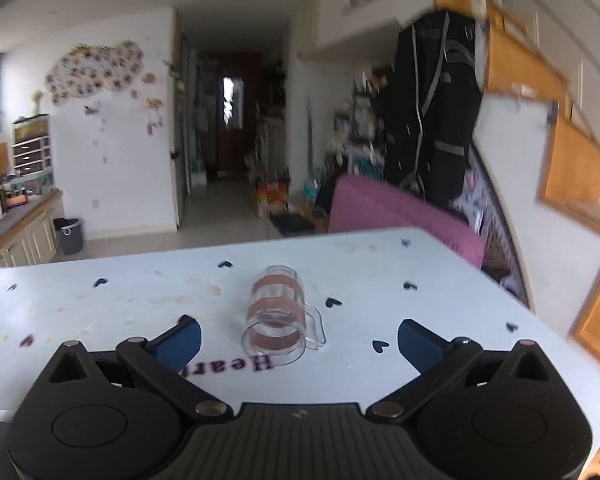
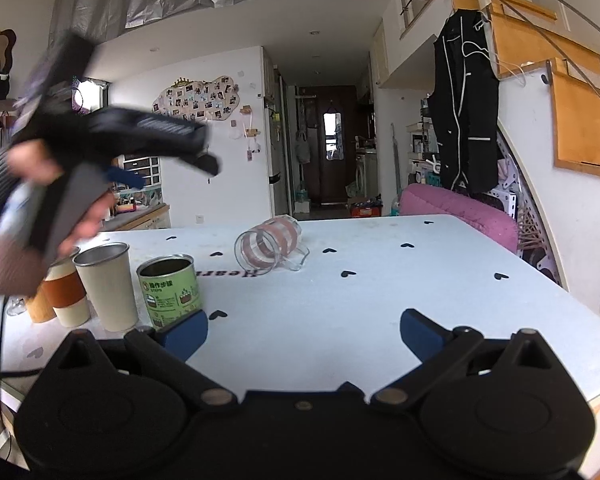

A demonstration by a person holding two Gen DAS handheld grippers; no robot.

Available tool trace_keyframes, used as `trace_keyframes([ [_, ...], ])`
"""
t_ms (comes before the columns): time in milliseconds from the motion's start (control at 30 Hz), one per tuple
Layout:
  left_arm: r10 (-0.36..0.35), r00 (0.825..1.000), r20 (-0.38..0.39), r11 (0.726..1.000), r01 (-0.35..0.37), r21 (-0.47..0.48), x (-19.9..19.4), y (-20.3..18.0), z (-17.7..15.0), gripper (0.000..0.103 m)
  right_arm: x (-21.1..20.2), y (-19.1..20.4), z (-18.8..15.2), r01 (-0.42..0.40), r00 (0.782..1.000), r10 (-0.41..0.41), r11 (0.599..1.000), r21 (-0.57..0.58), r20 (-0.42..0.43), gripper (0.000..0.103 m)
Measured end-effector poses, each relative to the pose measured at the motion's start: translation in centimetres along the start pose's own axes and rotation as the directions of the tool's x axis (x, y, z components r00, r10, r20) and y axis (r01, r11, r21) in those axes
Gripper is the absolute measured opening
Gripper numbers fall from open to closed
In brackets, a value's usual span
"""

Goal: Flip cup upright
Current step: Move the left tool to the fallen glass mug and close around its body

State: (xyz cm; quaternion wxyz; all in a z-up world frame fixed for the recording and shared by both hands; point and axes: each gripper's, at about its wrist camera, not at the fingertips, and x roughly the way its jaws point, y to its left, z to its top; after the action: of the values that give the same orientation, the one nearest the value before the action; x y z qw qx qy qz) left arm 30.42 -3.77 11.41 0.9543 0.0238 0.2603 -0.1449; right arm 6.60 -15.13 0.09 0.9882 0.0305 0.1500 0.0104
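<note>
The left hand-held gripper (image 1: 298,340) is hovering low over the pale blue heart-printed surface (image 1: 440,360) with its blue-padded fingers spread wide and gripping nothing. Just beyond its fingertips, the clear glass mug with pink bands (image 1: 278,316) is lying on its side, mouth facing the camera, handle resting on the surface to the right. It looks empty.

The round glass wall is likely slippery; closing off-centre could be sending the mug rolling away, and the handle could be catching a finger during the turn.

The right hand-held gripper (image 2: 303,334) is sitting further back, also wide open and empty, with the mug (image 2: 270,246) well ahead of it. To its left, a green printed tin can (image 2: 171,290), a cream metal tumbler (image 2: 108,286) and a white cup with an orange sleeve (image 2: 66,296) are standing upright together; the can and tumbler appear empty, and the sleeved cup's inside is hidden. A wide swing could be knocking them over.
</note>
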Motion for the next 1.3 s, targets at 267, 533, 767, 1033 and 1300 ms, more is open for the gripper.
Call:
trace_keyframes([
  [267,0.071,0.966,-0.249,0.993,-0.045,0.109,11.0,-1.1,3.3,0.092,0.0,-1.7,-0.9,0.007,1.0,-0.007,1.0,0.014,-0.022,0.103],
  [533,0.108,0.903,-0.417,0.993,-0.12,-0.003,17.8,1.4,1.8,0.084,0.1,-3.7,-1.7,0.043,0.998,-0.042,0.998,0.034,-0.046,0.103],
  [767,0.134,0.889,-0.438,0.986,-0.166,-0.034,19.0,1.4,1.4,0.07,0.5,-4.3,-2.1,0.044,0.997,-0.041,0.998,0.049,-0.061,0.103],
  [1033,0.092,0.874,-0.477,0.994,-0.107,-0.004,17.8,-0.2,0.5,0.024,0.3,-4.6,-1.9,0.046,0.997,-0.043,0.997,0.062,-0.057,0.103],
  [1300,0.174,0.923,-0.343,0.985,-0.161,0.065,16.3,-1.4,3.0,0.087,0.1,-4.3,-1.8,0.053,0.997,-0.051,0.998,0.046,-0.051,0.103],
])
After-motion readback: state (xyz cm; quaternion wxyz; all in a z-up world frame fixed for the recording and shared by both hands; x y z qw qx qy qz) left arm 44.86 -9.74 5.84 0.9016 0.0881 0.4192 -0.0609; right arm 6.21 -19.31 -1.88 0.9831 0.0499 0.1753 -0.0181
